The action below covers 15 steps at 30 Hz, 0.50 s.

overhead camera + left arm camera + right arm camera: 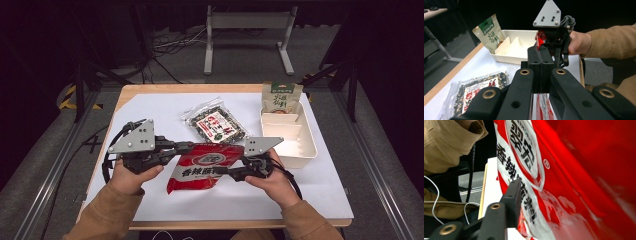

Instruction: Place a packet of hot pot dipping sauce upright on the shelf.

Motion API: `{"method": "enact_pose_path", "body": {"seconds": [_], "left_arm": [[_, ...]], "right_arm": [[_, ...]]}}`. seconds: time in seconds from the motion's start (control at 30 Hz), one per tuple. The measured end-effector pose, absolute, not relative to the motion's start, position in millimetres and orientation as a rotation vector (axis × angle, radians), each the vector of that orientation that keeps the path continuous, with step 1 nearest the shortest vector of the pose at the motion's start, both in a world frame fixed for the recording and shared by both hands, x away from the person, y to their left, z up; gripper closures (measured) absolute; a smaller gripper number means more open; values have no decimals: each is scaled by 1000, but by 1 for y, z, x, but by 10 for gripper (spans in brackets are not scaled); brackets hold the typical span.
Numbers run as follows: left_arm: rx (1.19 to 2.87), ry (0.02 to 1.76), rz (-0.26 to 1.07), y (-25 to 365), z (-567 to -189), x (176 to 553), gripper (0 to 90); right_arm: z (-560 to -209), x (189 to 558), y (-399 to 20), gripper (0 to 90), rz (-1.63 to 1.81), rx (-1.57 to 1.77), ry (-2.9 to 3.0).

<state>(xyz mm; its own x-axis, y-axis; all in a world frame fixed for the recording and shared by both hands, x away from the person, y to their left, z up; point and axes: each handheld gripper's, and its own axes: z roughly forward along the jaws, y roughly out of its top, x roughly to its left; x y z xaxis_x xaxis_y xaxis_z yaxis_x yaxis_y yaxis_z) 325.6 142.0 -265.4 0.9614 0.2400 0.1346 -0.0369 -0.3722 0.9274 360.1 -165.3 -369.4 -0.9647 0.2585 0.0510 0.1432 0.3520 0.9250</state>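
Currently I hold the red snack bag point(202, 167) between both tools, just above the white sheet point(150, 107) near my edge of the table. My left gripper point(187, 146) has its jaws pressed together on the bag's upper left edge; in the left gripper view the red film emerges below the closed jaws. My right gripper point(223, 171) pinches the bag's right side, one jaw lying flat against the printed face in the right gripper view.

Assessment: the bag is thin, glossy film, light and limp, and likely slippery; it sags between the two holds. I judge the flat sealed margins the safest purchase, since the filled middle would shift or crush.

Other items noted: a clear packet of dark mix point(215, 124) lies beyond the bag, and a green pouch point(280, 97) stands in the far compartment of the white tray point(311, 145), whose near compartments look vacant.
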Motion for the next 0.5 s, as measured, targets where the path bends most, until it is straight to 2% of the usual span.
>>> {"method": "enact_pose_path", "body": {"seconds": [0.1,0.27,0.37,0.5], "left_arm": [[1934,145,292,143,-266,326,900],[1928,153,293,148,-267,328,900],[1926,163,292,149,-268,328,900],[1922,171,291,151,-268,329,900]], "right_arm": [[-368,360,-166,734,1665,346,2500],[-363,359,-169,844,1675,298,2509],[-362,359,-169,881,1671,279,2523],[-359,359,-170,888,1663,283,2526]]}}
